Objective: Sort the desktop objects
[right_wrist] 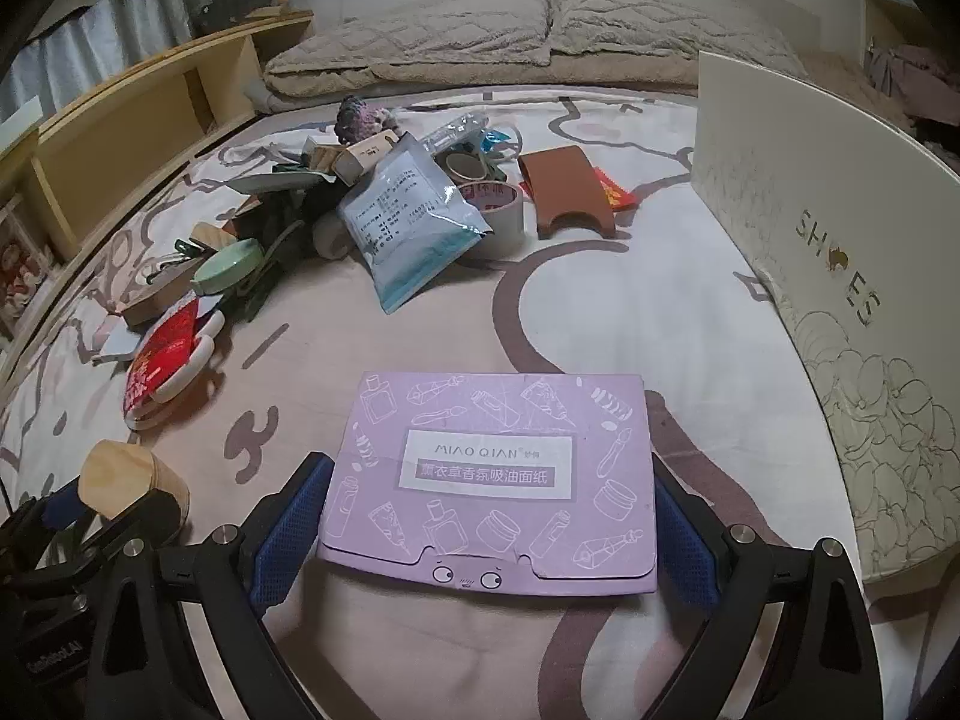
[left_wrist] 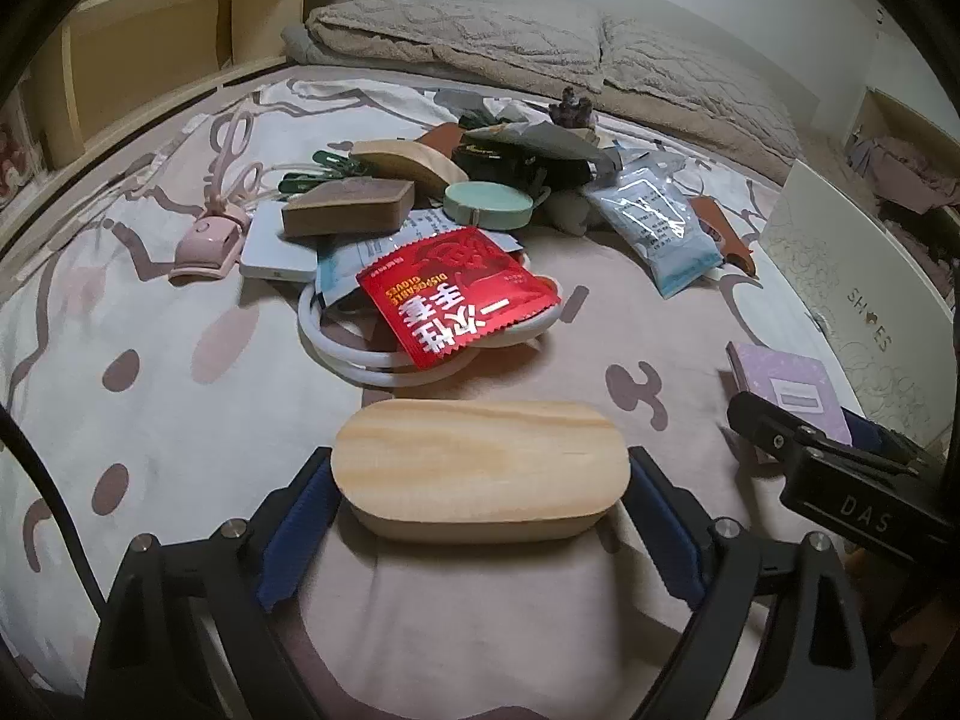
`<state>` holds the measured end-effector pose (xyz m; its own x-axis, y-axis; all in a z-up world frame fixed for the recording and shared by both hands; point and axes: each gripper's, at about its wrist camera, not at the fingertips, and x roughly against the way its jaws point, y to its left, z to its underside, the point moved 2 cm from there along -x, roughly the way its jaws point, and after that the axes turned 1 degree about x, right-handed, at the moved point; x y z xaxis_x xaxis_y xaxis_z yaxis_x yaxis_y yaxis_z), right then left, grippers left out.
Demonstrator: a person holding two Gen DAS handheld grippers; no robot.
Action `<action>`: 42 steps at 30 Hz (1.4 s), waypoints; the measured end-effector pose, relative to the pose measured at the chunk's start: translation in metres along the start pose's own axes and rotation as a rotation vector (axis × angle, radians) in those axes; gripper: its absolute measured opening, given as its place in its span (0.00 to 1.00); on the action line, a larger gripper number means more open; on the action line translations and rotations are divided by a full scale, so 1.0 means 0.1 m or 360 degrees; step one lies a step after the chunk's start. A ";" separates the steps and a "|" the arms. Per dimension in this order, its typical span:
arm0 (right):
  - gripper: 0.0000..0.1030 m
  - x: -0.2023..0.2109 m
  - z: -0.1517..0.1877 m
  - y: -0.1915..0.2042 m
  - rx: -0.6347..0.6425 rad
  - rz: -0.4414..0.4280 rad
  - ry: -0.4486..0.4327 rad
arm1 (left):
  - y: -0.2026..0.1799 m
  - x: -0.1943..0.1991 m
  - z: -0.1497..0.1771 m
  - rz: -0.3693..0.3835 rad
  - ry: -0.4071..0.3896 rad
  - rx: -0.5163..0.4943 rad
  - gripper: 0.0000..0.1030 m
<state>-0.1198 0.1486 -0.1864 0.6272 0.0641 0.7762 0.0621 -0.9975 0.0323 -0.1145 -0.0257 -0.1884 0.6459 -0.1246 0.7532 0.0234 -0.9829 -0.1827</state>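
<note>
Left claw (left_wrist: 480, 516) is sitting spread wide around a wooden oval block (left_wrist: 480, 468), smooth pale pine with visible grain and rounded ends. The blue textured pads (left_wrist: 300, 531) are flanking the block's two short ends; the left pad is looking like it is touching, on the right end I cannot tell contact. The block is lying flat on the bed sheet (left_wrist: 150, 420), soft fabric, pinkish-white with mauve cartoon print.

Right claw (right_wrist: 486, 516) is spread wide too, straddling a flat lilac cardboard packet (right_wrist: 492, 474), rectangular, printed with white cosmetic-bottle outlines and a white label. Blue mesh pads (right_wrist: 288, 525) are standing just beside its left and right edges, whether pressing or not I cannot tell. The packet is lying flat on the sheet.

Further back a jumbled pile is sitting mid-bed: a glossy red foil sachet (left_wrist: 459, 294) lying over a white coiled cable (left_wrist: 360, 360), a round mint-green tin (left_wrist: 489, 204), a brown block (left_wrist: 348, 207), a pale blue crinkly plastic pouch (left_wrist: 660, 228), a pink plastic eyelash curler (left_wrist: 213, 228), and a roll of tape (right_wrist: 501, 213). A white shoe box lid (right_wrist: 810, 240), stiff card with floral line art, is standing on edge to the right of the packet. Beige quilted bedding (left_wrist: 510, 42) is lying behind.
</note>
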 end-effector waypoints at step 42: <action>0.95 0.64 -0.03 0.05 -0.0034 -0.0235 -0.0132 | 0.16 0.25 -0.08 -0.0040 -0.0101 0.0055 0.87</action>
<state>-0.0818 0.1471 -0.1348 0.6745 0.2113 0.7074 0.1423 -0.9774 0.1562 -0.1043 -0.0459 -0.1675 0.6918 -0.0901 0.7165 0.0660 -0.9801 -0.1870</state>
